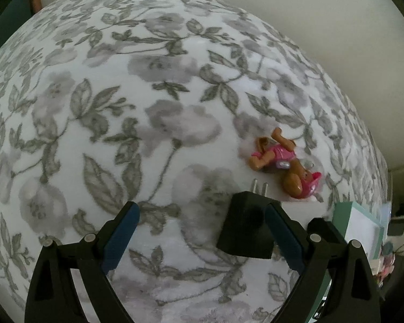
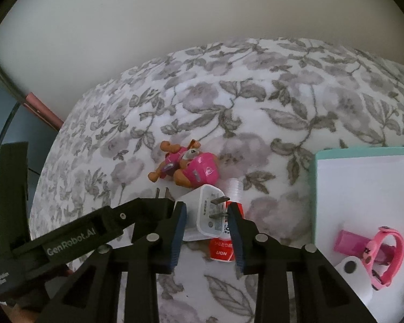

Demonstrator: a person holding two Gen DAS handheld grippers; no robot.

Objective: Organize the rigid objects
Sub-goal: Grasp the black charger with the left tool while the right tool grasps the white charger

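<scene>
In the left wrist view my left gripper point(image 1: 200, 210) stands open over a floral blanket point(image 1: 148, 107). A black plug adapter point(image 1: 246, 228) lies between the jaws against the right finger, with its prongs pointing away. A pink toy dog point(image 1: 285, 161) lies just beyond it. In the right wrist view my right gripper point(image 2: 206, 207) is shut on a white charger point(image 2: 204, 215) whose prongs face the right pad. Under the charger lies a red toothpaste tube point(image 2: 223, 250). The pink toy dog point(image 2: 188, 167) is just past the fingertips.
A teal tray point(image 2: 313, 193) at the right holds a pink watch point(image 2: 387, 253), a pink tube point(image 2: 350, 241) and a white piece. One finger point(image 2: 145, 208) of the left gripper reaches in from the left. A pale wall rises behind the bed.
</scene>
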